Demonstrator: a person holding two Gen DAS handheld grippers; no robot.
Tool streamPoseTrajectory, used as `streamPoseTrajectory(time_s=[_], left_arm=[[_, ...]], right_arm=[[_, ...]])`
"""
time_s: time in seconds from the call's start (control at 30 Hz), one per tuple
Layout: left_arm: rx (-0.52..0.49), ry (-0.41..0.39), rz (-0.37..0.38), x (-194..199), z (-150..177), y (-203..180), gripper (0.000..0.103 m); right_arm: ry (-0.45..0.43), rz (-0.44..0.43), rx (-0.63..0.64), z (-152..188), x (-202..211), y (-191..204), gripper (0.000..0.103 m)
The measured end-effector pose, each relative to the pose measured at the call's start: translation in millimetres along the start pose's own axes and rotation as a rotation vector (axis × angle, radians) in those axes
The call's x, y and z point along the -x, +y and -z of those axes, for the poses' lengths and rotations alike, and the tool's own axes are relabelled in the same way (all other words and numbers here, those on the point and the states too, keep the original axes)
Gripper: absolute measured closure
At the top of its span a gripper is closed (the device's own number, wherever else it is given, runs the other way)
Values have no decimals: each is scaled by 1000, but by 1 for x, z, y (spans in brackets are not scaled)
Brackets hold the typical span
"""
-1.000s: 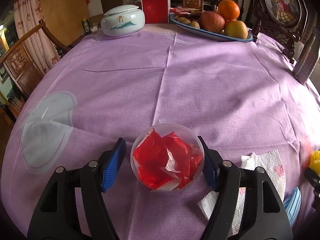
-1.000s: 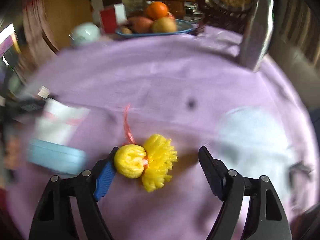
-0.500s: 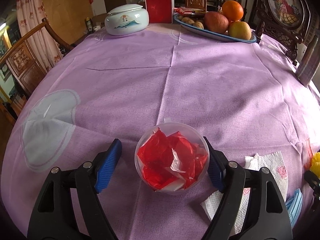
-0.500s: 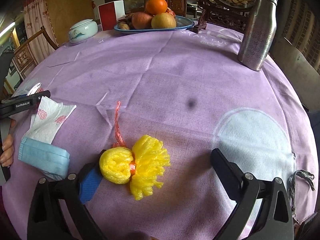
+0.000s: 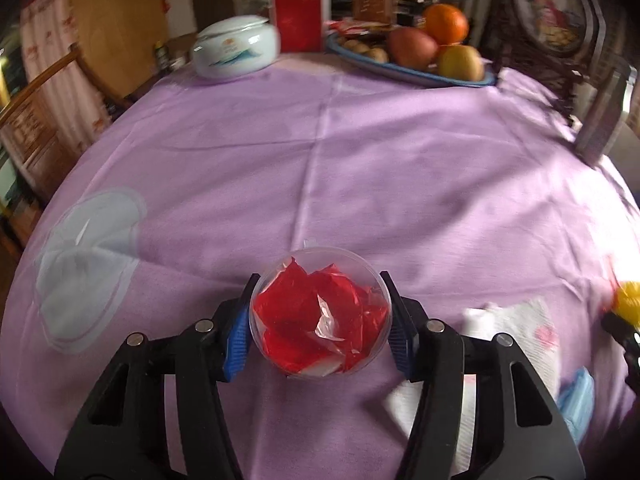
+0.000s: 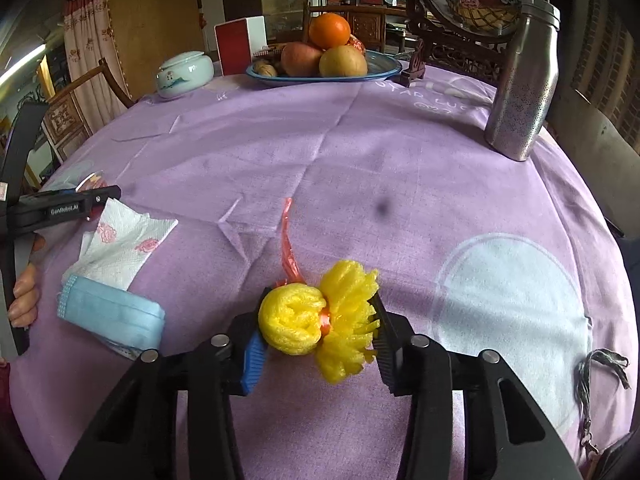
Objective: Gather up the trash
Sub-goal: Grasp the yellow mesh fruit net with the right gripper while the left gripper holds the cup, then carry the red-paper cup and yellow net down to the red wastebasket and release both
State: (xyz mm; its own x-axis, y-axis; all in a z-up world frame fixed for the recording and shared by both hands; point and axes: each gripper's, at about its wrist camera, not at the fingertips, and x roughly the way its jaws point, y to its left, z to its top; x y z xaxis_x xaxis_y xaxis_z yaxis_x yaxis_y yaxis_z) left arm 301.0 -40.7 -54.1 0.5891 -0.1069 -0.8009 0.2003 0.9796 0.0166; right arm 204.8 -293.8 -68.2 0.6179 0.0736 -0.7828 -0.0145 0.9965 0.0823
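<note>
My left gripper [image 5: 318,320] is shut on a clear plastic cup [image 5: 319,312] stuffed with red wrapper, low over the purple tablecloth [image 5: 360,168]. My right gripper [image 6: 318,332] is shut on a yellow foam fruit net [image 6: 316,324] with a red ribbon tail. A crumpled white napkin [image 6: 120,244] and a folded blue face mask [image 6: 112,316] lie on the cloth left of the right gripper; both also show in the left wrist view, the napkin [image 5: 520,332] and the mask [image 5: 576,400] at the right.
At the far edge stand a white ceramic lidded jar [image 5: 236,52], a red box [image 5: 300,18] and a blue plate of fruit [image 6: 324,60]. A steel bottle [image 6: 520,84] stands at the right. Wooden chairs [image 5: 48,112] ring the table.
Both grippers have closed: the left jaws now press the cup's sides, and the right jaws now squeeze the yellow net. Both views have steadied closer to the table.
</note>
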Motion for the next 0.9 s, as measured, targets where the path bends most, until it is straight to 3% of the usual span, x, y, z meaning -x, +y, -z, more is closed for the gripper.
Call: streamPoseTrajectory(time_s=[0.23, 0.4, 0.57, 0.7, 0.9], left_arm=[[10, -146, 32, 40, 10, 3, 46], [93, -197, 49, 88, 50, 19, 47], [163, -255, 28, 149, 95, 42, 47], [219, -307, -19, 199, 129, 71, 47], [275, -332, -172, 258, 192, 120, 47]], right_arm=[[-123, 16, -52, -6, 23, -14, 59], [-158, -5, -102, -7, 34, -26, 59], [-234, -35, -55, -3, 52, -14, 59], [-303, -100, -45, 9, 76, 4, 59], [-373, -223, 7, 33, 120, 61, 59]])
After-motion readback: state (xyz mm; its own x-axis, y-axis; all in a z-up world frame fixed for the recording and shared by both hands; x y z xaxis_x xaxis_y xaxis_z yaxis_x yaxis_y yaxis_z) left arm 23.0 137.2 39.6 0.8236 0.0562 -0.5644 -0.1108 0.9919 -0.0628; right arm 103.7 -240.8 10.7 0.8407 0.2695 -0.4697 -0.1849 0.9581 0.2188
